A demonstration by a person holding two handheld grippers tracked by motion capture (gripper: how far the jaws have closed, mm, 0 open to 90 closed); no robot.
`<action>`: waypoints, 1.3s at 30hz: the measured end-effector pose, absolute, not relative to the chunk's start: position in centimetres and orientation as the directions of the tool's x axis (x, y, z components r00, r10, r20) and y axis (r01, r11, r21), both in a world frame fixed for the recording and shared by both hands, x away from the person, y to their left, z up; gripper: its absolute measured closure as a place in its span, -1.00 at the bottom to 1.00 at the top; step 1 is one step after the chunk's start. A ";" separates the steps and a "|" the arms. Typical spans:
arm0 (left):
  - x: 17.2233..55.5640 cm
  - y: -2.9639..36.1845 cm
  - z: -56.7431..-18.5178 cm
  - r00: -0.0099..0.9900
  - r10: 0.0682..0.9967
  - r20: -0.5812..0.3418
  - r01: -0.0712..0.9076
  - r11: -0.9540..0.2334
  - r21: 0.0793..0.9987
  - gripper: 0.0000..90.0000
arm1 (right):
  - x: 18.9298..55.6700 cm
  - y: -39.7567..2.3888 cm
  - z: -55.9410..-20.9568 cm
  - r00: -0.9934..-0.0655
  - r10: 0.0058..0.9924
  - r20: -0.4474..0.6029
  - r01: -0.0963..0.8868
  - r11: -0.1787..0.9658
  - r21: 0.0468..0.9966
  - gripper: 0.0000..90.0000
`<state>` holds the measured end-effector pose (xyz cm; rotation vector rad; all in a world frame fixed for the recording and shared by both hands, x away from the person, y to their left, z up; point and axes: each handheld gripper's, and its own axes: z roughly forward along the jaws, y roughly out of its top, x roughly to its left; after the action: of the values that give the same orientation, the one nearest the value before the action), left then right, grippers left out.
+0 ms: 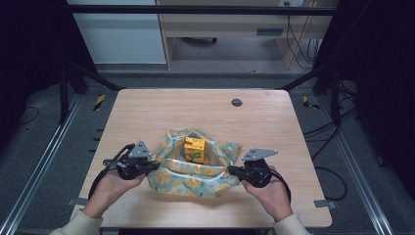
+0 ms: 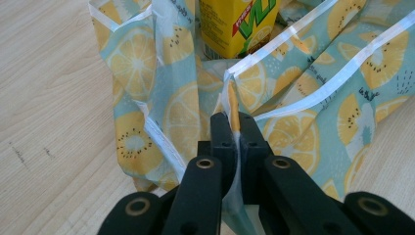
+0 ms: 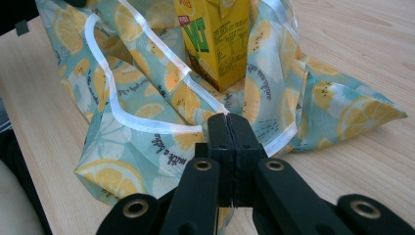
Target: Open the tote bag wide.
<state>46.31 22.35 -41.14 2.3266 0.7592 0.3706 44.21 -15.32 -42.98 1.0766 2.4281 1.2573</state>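
Left gripper [image 1: 155, 165] and right gripper [image 1: 231, 171], jaws clamped tight

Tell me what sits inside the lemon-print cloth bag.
A yellow drink carton stands upright inside the lemon-print cloth bag. Its top and printed sides show; its base is hidden by the folds. Anything else lying beneath them cannot be seen.

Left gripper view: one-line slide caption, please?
Left gripper shut on the lemon-print cloth, yellow drink carton standing behind.
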 end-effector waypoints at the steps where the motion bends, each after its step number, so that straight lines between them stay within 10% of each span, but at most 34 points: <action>1: 46.3 22.4 -41.1 0.792 0.607 0.060 0.423 -0.617 0.663 0.96 | 44.2 -15.3 -43.0 -0.714 0.685 0.143 0.512 0.372 0.774 0.98; 14: 46.2 22.1 -41.7 0.797 0.600 0.061 0.421 -0.627 0.656 0.96 | 45.0 -15.4 -41.7 -0.701 0.702 0.130 0.519 0.376 0.768 0.45; 39: 45.7 21.8 -44.6 0.812 0.581 0.048 0.429 -0.652 0.626 0.96 | 52.0 -12.8 -40.6 -0.688 0.721 0.087 0.513 0.398 0.761 0.11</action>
<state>45.73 21.78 -44.64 2.3792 0.7412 0.3254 52.00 -12.84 -40.55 1.0850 2.4009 1.1689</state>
